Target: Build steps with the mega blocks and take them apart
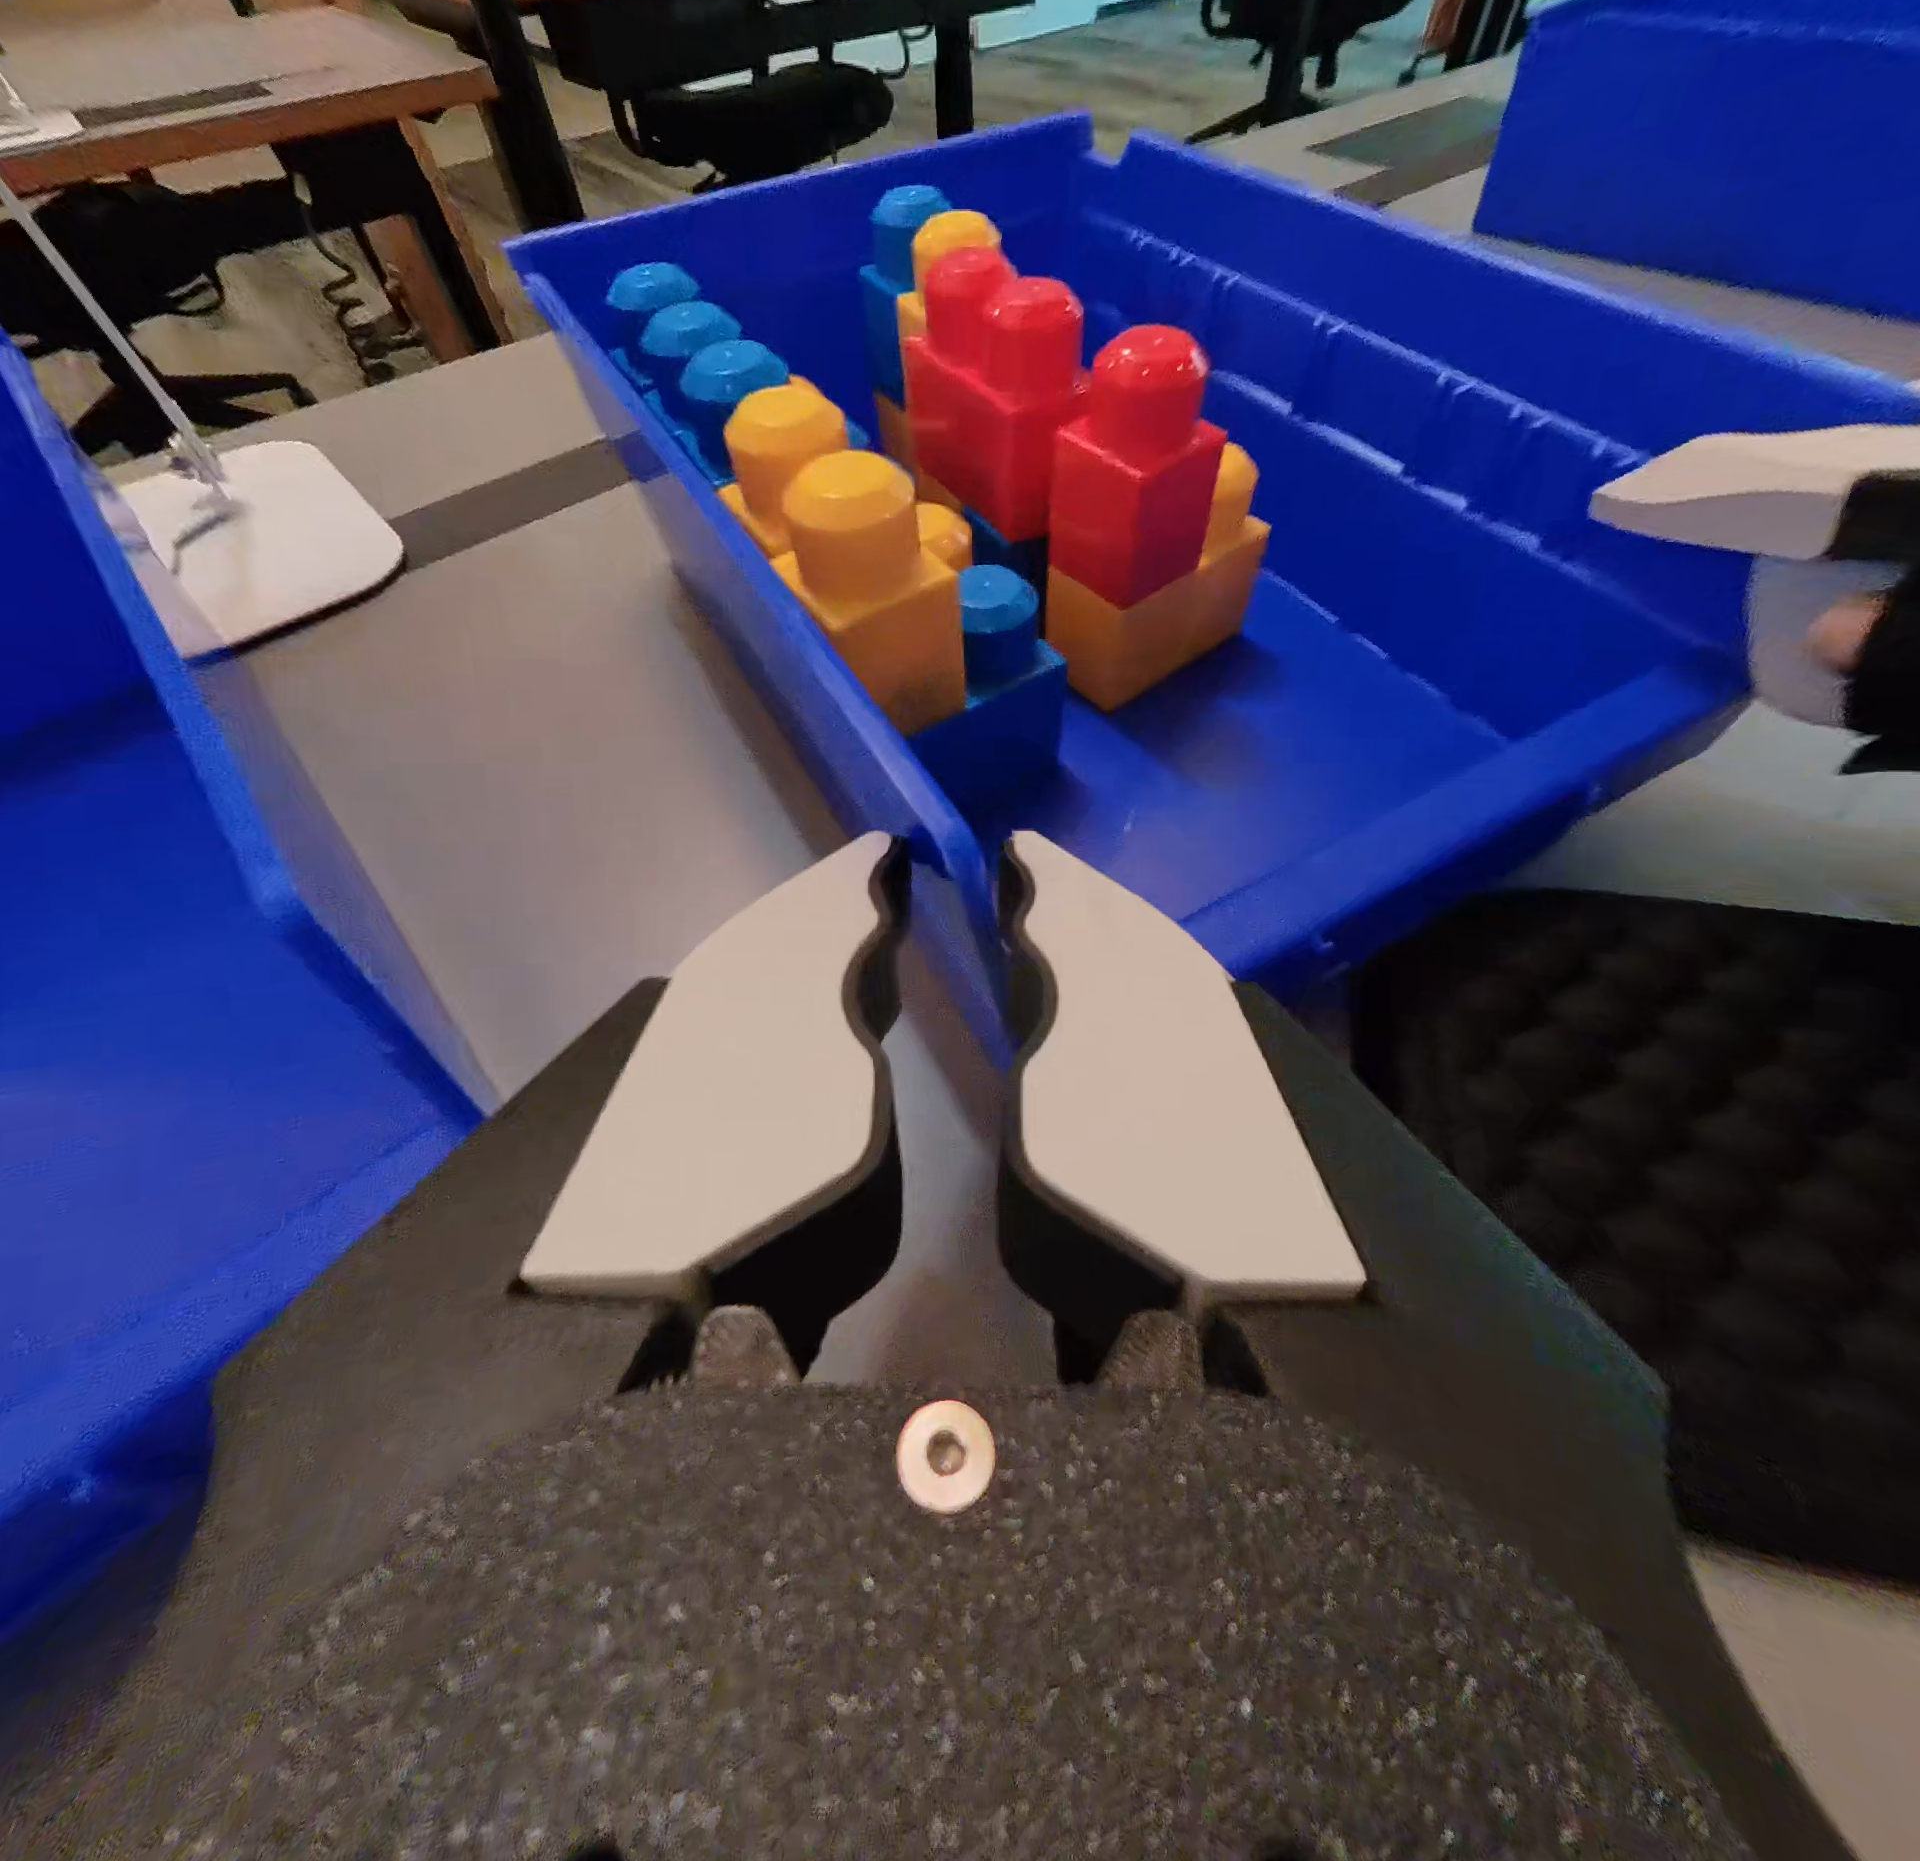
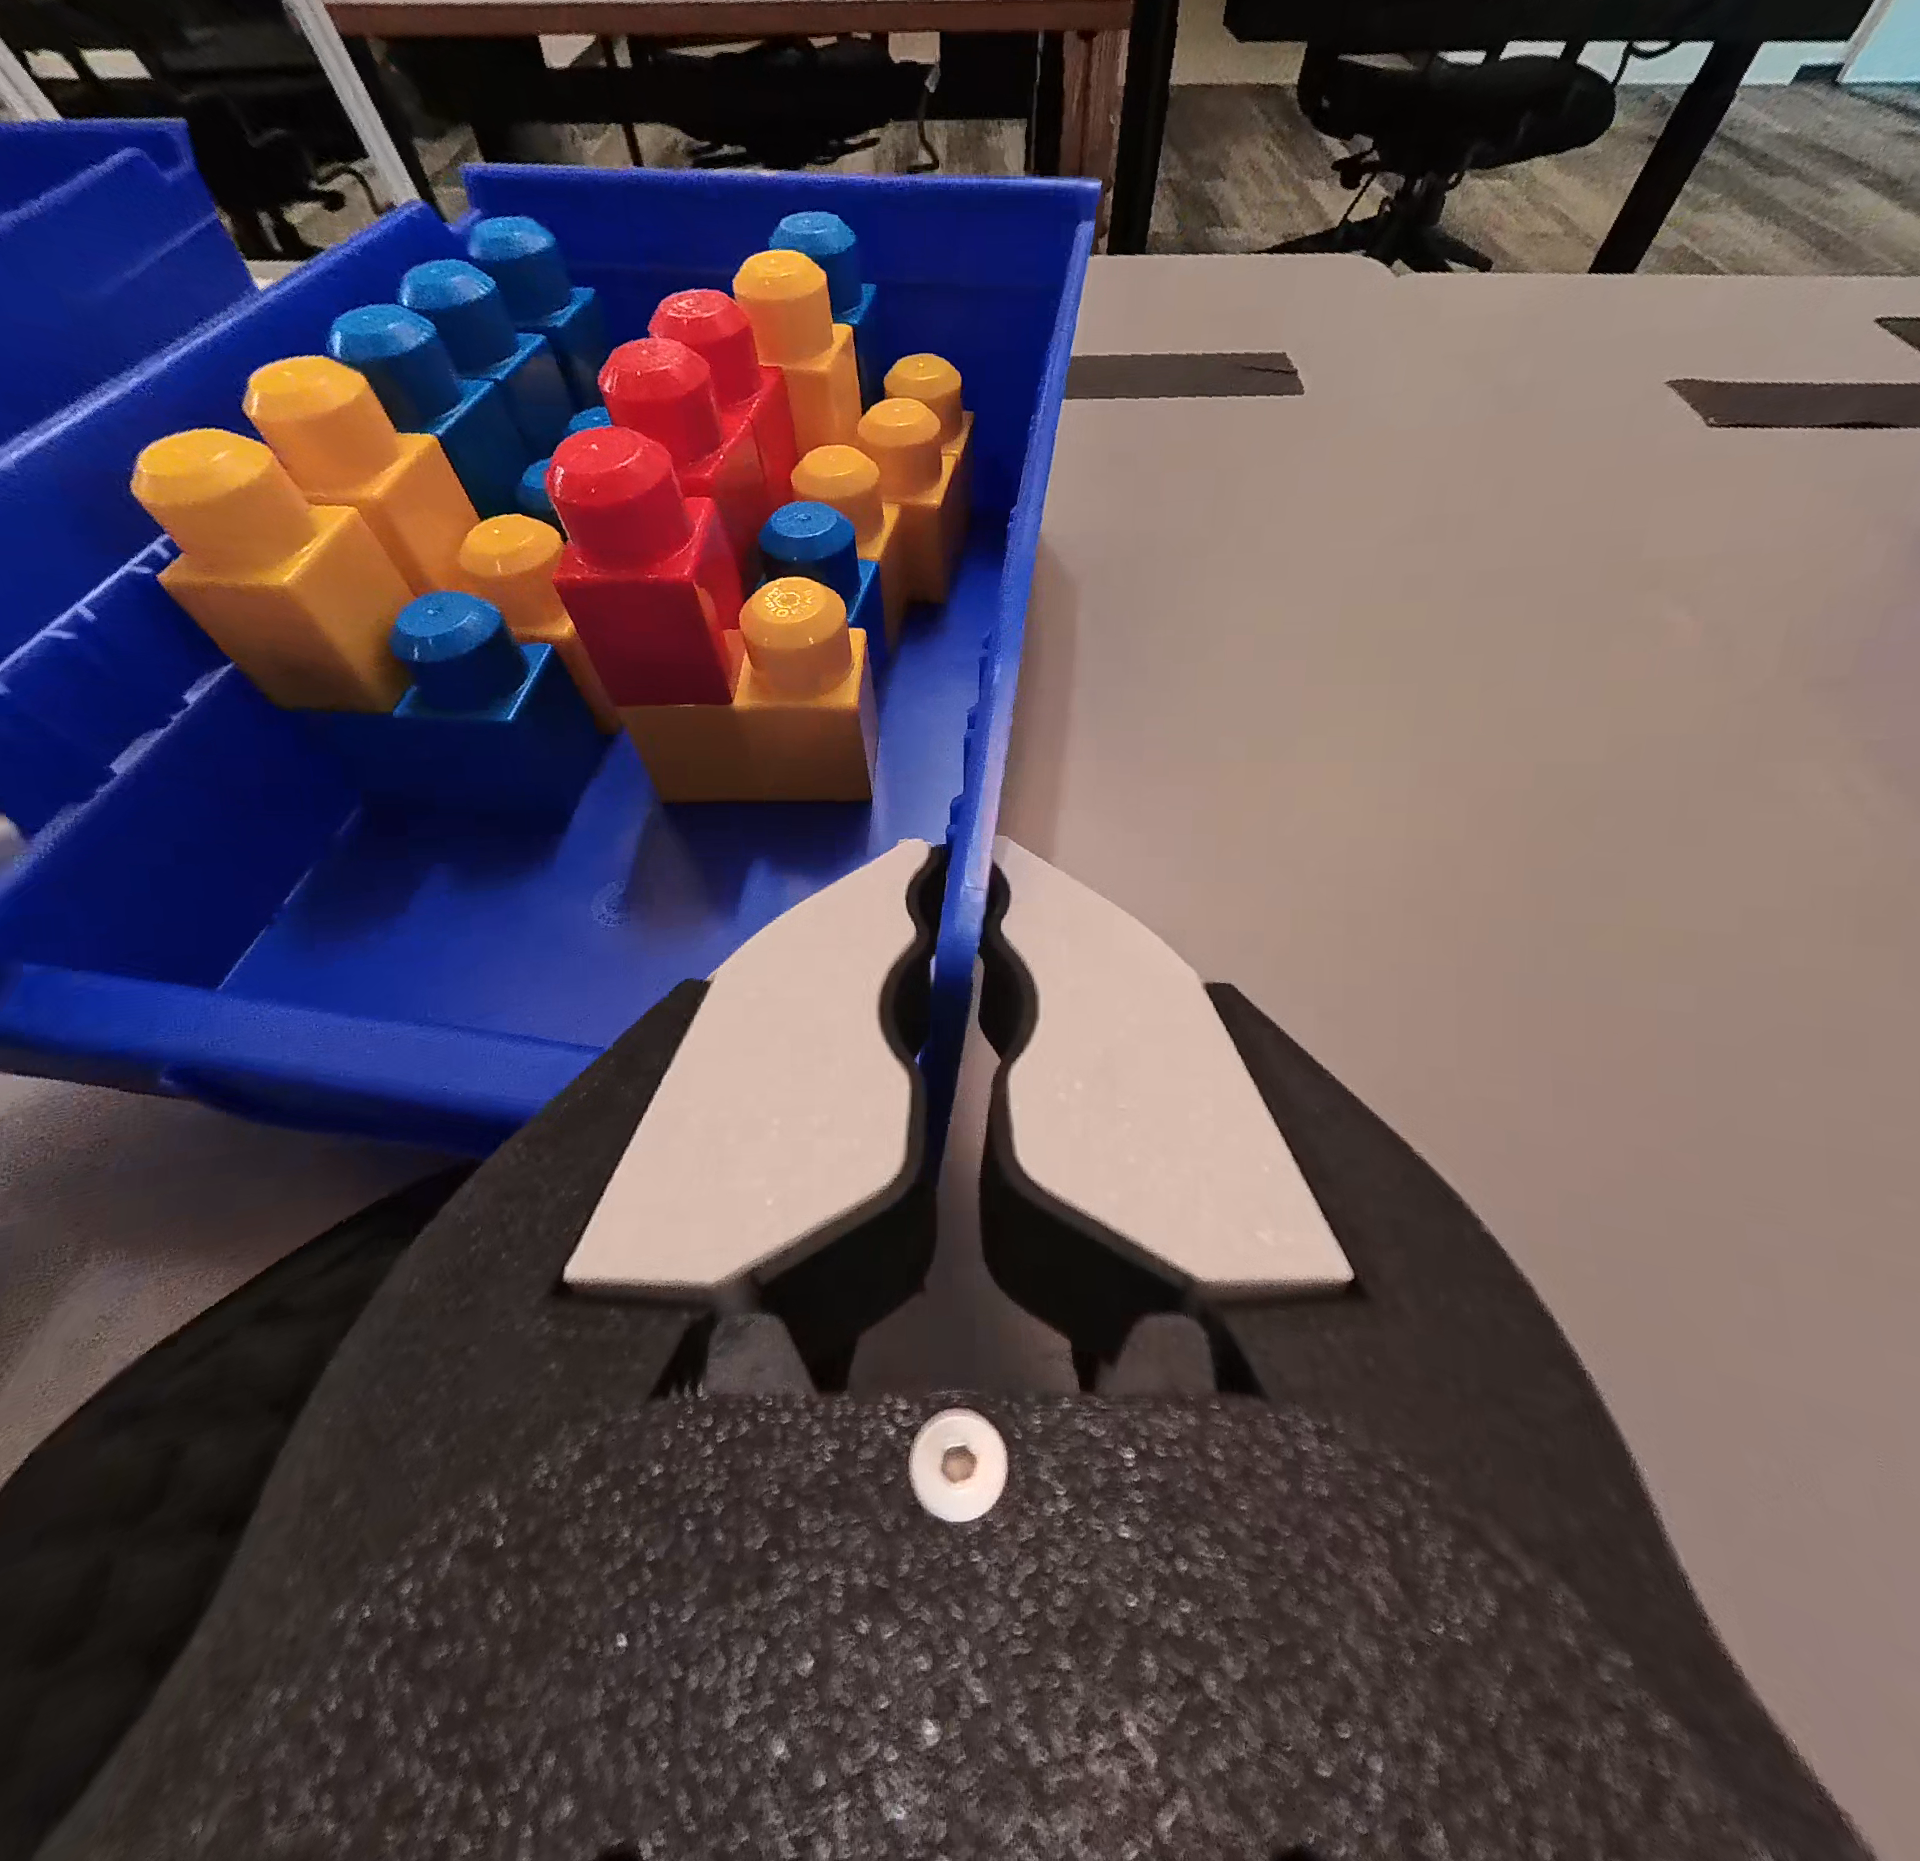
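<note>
A blue bin (image 1: 1351,284) on the grey table holds mega blocks built in steps: red blocks (image 1: 1138,502) on yellow ones, yellow blocks (image 1: 873,606) on a blue base block (image 1: 1003,689), and a row of blue studs at the back. My left gripper (image 1: 951,855) is shut on the bin's left wall near its front corner. My right gripper (image 2: 961,876) is shut on the bin's (image 2: 727,201) right wall; it also shows at the right edge of the left wrist view (image 1: 1745,502). The red blocks (image 2: 644,585) and yellow blocks (image 2: 270,585) stand upright inside.
A second blue bin (image 1: 156,980) sits close on the left, and another (image 1: 1714,118) at the far right. A white lamp base (image 1: 270,544) stands behind. A black padded mat (image 1: 1662,1188) lies in front. The grey table (image 2: 1455,772) bears black tape strips (image 2: 1184,375). Desks and chairs stand beyond. About 20 centimetres separates my left fingertips from my right.
</note>
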{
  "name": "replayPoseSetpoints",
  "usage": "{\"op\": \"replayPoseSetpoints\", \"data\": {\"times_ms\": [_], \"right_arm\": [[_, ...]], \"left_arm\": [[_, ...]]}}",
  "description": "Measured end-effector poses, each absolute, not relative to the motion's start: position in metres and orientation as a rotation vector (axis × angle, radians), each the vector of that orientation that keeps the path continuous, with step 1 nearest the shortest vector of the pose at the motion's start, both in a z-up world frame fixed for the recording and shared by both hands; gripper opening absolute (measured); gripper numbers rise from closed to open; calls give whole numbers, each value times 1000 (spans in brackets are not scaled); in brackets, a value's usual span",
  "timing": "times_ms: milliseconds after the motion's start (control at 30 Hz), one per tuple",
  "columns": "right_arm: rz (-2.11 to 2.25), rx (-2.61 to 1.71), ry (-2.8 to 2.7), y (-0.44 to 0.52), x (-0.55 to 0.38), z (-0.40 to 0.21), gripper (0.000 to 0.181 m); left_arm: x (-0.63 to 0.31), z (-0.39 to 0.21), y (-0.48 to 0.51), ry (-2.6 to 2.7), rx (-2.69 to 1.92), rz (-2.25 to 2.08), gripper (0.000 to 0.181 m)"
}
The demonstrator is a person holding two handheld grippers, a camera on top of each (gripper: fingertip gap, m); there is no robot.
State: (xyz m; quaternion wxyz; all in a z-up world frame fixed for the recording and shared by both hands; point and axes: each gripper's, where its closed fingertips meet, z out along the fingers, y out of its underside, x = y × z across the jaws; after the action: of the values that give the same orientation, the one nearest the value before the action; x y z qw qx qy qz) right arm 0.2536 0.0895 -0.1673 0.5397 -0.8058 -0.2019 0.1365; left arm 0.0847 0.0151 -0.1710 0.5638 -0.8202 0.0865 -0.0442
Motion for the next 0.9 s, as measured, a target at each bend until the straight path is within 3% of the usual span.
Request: {"op": "replayPoseSetpoints", "data": {"times_ms": [233, 433, 667, 900], "right_arm": [[313, -1886, -494, 83, 255, -140, 2], [397, -1754, -514, 63, 220, -74, 4], [626, -1597, -698, 24, 92, -4, 6], [871, -1588, -953, -42, -68, -7, 6]], "left_arm": [[81, -146, 16, 258, -1874, 39, 12], [45, -70, -11, 216, -1754, 146, 11], [-64, 2, -91, 41, -1705, 383, 11], [-185, 6, -195, -200, -1795, 608, 11]]}}
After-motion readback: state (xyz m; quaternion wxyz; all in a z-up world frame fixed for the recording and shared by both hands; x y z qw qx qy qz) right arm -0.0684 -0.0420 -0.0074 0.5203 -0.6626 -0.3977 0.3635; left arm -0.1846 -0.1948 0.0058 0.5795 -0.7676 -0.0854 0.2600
